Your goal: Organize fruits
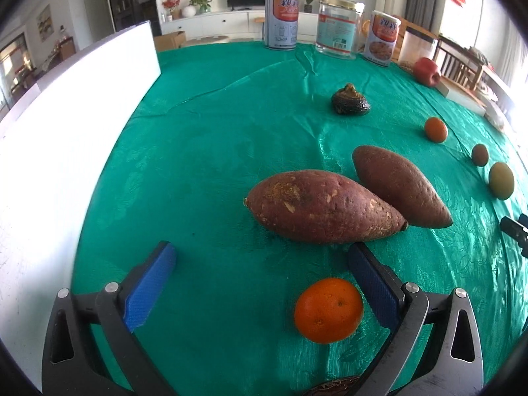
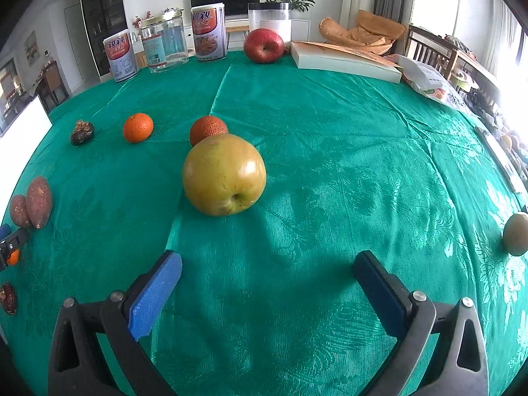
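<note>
In the left wrist view my left gripper (image 1: pixel 260 254) is open and empty. An orange (image 1: pixel 328 310) lies on the green cloth between its fingers, near the right one. Two sweet potatoes (image 1: pixel 325 211) (image 1: pixel 401 186) lie just beyond the tips. In the right wrist view my right gripper (image 2: pixel 267 264) is open and empty. A yellow-green apple (image 2: pixel 224 175) lies ahead of it, a rough orange fruit (image 2: pixel 208 128) behind that, a small orange (image 2: pixel 138 127) further left, a red apple (image 2: pixel 264 46) at the back.
A white board (image 1: pixel 66 125) stands along the left. Two tins (image 1: pixel 281 21) (image 1: pixel 382 38), a glass jar (image 1: pixel 338 26) and a clear tub (image 2: pixel 270 19) stand at the far edge. A flat box (image 2: pixel 346 61) and bag (image 2: pixel 432 82) lie back right. A dark shrivelled fruit (image 1: pixel 350 99) lies mid-table.
</note>
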